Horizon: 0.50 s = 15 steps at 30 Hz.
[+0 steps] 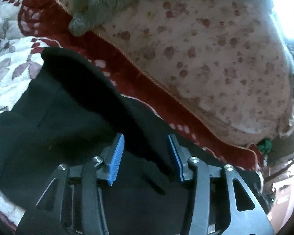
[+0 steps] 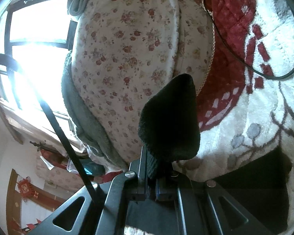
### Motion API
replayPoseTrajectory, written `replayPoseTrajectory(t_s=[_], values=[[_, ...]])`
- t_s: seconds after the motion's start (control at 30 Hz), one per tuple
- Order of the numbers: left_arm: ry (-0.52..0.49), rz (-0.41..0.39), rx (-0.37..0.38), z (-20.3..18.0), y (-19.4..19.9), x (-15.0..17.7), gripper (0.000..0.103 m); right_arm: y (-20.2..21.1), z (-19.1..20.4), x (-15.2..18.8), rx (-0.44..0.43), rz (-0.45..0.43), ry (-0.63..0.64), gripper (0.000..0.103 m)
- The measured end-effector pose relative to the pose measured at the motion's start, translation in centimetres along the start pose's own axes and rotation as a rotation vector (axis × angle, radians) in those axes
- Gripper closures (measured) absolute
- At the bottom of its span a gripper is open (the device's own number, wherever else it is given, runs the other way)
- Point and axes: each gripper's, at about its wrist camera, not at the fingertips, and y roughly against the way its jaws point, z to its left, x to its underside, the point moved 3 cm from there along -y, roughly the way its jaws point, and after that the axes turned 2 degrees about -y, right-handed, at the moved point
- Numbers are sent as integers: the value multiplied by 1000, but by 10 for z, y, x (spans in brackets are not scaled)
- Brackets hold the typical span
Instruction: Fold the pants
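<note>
- Fingers on my left gripper (image 1: 146, 156) stand apart, blue pads (image 1: 116, 159) showing — a ridge of the black pants (image 1: 58, 121) runs up between them, but neither pad presses on it, so I count nothing as held there.
- Fingers on my right gripper (image 2: 151, 178) are together, clamped on a bunched end of the pants (image 2: 169, 121), which stands up from them like a dark rounded hood.
- What the next move turns on, as I judge it: the raised fold lies straight ahead of the left fingers, its long axis running away from them toward the upper left of that view, so the left hand is nearer the loose cloth while the right already has its corner.
- Pants: thick, matte black, soft and knit-looking at the pinched end; most of the garment lies spread on a bed cover (image 1: 7, 74) patterned white with red and grey leaves.
- Beyond them a red band (image 1: 111, 58) of that cover meets a pale quilt (image 1: 215, 58) with small red flowers — well apart from both grippers.
- Whether the fold is square I cannot tell; the black cloth hides its own edges.
</note>
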Motion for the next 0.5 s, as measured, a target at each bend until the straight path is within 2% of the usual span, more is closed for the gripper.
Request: replayPoseTrajectory(t_s=[0.23, 0.37, 0.43, 0.5], values=[[15, 49, -60, -4, -49, -11, 59, -1, -3, -5, -28, 10, -9, 99], [29, 31, -81, -7, -66, -19, 59, -2, -4, -6, -26, 12, -7, 99], [41, 17, -59, -8, -72, -24, 59, -3, -4, -6, -26, 13, -9, 99], [9, 14, -51, -12, -75, -26, 82, -5, -6, -6, -26, 16, -11, 99]])
